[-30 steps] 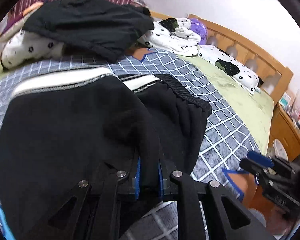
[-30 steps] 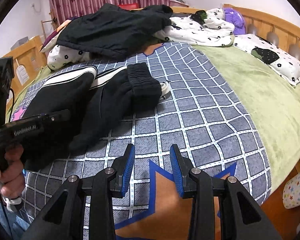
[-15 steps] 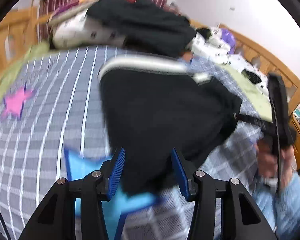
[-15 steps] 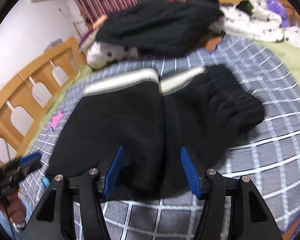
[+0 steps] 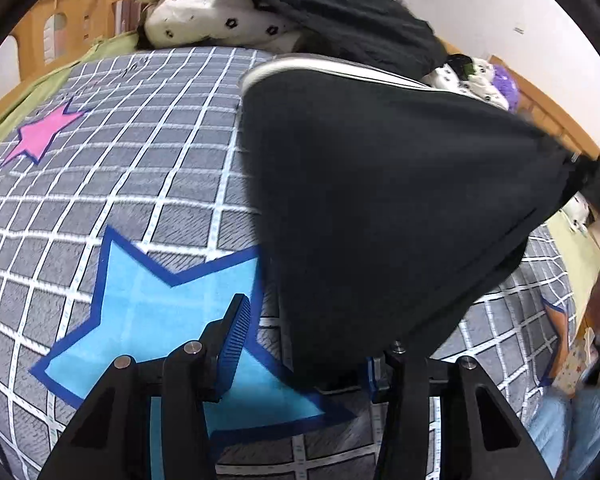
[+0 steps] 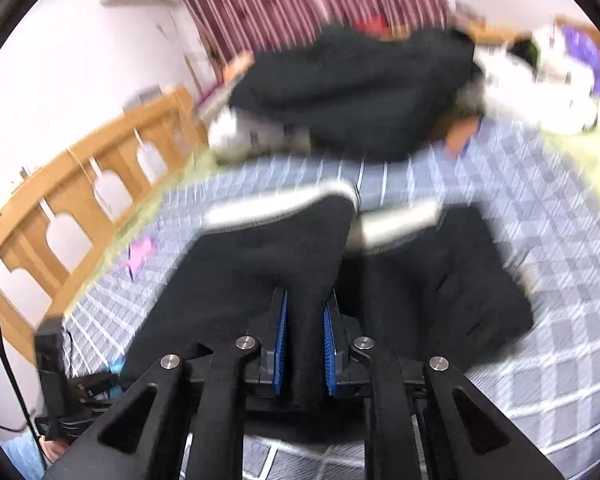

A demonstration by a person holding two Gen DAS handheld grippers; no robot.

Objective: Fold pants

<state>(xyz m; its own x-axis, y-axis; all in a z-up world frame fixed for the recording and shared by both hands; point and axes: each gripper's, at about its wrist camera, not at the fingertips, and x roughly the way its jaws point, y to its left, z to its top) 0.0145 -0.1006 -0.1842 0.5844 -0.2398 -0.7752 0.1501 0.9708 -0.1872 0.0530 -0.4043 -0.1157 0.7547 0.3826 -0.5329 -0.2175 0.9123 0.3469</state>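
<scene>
Black pants (image 5: 380,208) with white stripes lie on a grey checked blanket (image 5: 132,184). In the left wrist view, my left gripper (image 5: 304,344) is open; the pants' near edge drapes over its right finger, and its left finger (image 5: 232,336) rests over a blue star. In the right wrist view, my right gripper (image 6: 305,344) is shut on a fold of the pants (image 6: 284,248) and lifts it; the view is blurred by motion.
A heap of black clothes (image 5: 340,12) and spotted white bedding (image 5: 220,24) lies at the far end of the bed. A wooden bed rail (image 6: 80,184) runs along the left side. Green sheet (image 6: 588,156) lies to the right.
My left gripper let go of the pants, opened and swung left. My right gripper moved onto the pants and shut on a fold, lifting it.
</scene>
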